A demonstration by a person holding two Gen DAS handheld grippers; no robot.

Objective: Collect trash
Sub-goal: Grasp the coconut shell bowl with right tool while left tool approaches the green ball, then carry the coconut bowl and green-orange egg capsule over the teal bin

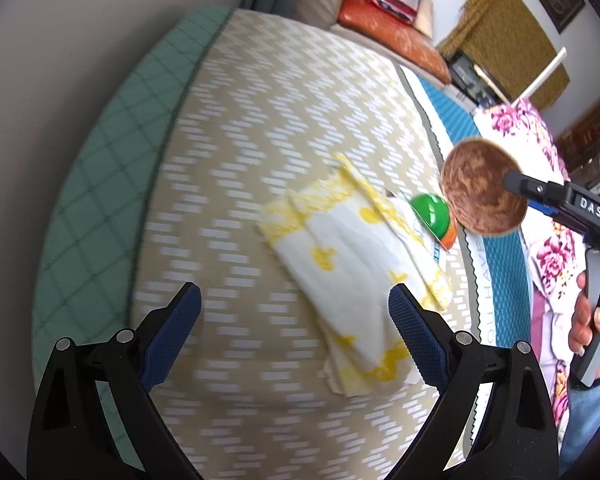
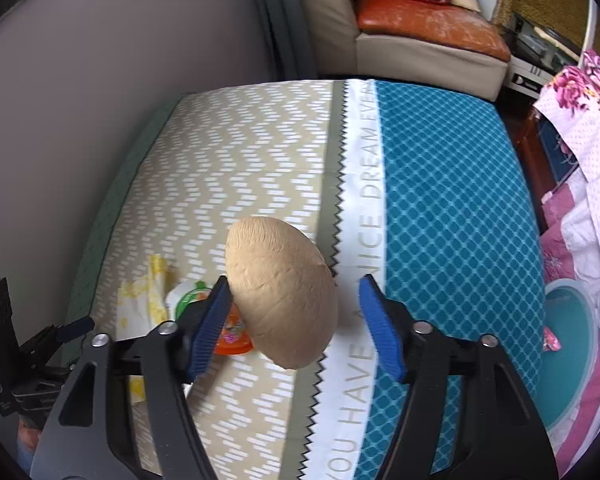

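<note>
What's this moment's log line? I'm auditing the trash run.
left gripper open, empty | right gripper straddling brown domed shell, one pad touching | yellow-white paper wrapper on patterned bed cover

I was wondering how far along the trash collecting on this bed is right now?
Done: possibly one pink wrapper at the teal tub; nothing more shows. In hand: the brown shell sits between the right gripper fingers, touching one, apart from the other. Left: the yellow-printed paper under the open, empty left gripper, and the green-lidded cup on the bed.
</note>
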